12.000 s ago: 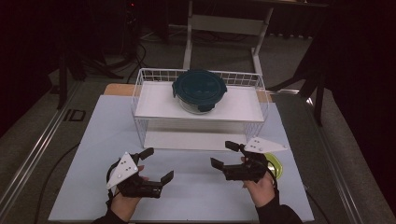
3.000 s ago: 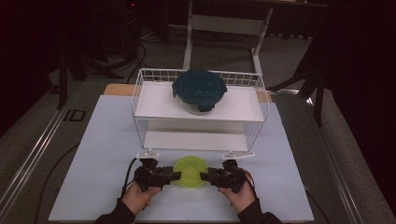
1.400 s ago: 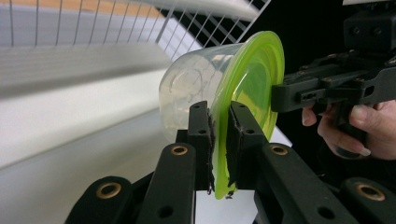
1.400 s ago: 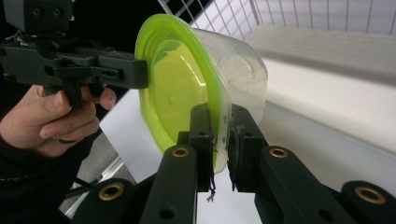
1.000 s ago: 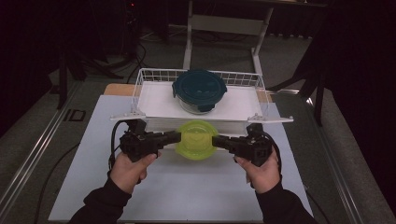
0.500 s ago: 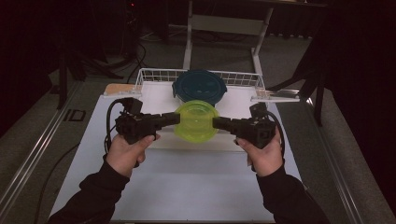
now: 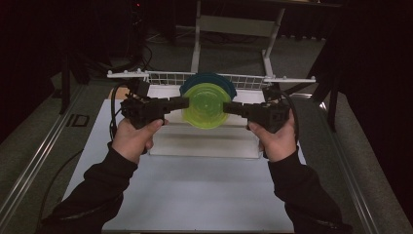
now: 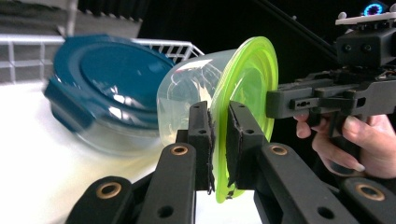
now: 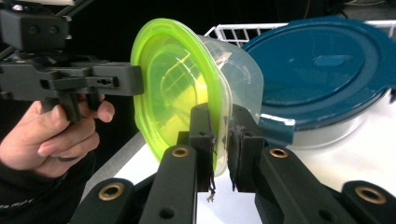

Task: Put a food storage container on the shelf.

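We find the left gripper (image 7: 182, 102) and the right gripper (image 7: 228, 108) each clamped on opposite rim edges of the green-lidded tub (image 7: 206, 105), sharing its weight so it hangs level above the wire basket (image 7: 160, 77), before the blue-lidded container (image 8: 100, 88).

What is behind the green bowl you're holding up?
Behind the green-lidded clear container, a glass container with a dark teal lid sits in the white wire basket. From above, the green lid covers most of it.

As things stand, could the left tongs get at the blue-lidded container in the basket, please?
Probably not: the left tongs are shut on the green-lidded container's rim, which sits between them and the blue-lidded container.
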`<state>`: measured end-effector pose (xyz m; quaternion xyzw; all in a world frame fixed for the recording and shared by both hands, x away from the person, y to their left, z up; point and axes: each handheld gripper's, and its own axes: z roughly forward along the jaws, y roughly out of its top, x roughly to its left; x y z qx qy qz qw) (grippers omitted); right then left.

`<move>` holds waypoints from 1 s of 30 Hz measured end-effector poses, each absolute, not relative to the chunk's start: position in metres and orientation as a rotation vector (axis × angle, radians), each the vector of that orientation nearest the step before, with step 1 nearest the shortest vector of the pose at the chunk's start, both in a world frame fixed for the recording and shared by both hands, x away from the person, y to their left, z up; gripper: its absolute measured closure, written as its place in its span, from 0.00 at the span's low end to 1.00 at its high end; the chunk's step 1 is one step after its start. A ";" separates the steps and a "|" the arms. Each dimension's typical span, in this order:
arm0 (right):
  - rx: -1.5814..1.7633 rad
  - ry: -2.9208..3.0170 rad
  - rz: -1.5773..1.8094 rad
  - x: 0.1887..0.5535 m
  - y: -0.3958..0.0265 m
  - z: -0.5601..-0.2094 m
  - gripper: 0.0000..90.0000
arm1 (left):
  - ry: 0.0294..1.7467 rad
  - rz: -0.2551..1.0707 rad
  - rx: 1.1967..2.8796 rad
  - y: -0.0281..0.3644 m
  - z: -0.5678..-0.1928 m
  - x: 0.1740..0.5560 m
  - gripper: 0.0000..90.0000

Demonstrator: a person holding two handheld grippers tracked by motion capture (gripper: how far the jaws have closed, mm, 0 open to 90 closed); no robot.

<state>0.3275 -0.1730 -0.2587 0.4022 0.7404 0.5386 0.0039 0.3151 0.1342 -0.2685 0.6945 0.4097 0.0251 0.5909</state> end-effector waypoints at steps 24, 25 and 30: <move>1.472 2.295 1.670 0.381 -0.177 -0.249 0.90 | 1.016 0.016 1.604 0.126 -0.259 0.374 0.91; 1.493 2.293 1.666 0.383 -0.177 -0.249 0.89 | 1.018 0.013 1.603 0.126 -0.258 0.376 0.91; 1.597 2.296 1.662 0.392 -0.179 -0.249 0.88 | 1.023 0.003 1.581 0.123 -0.260 0.381 0.84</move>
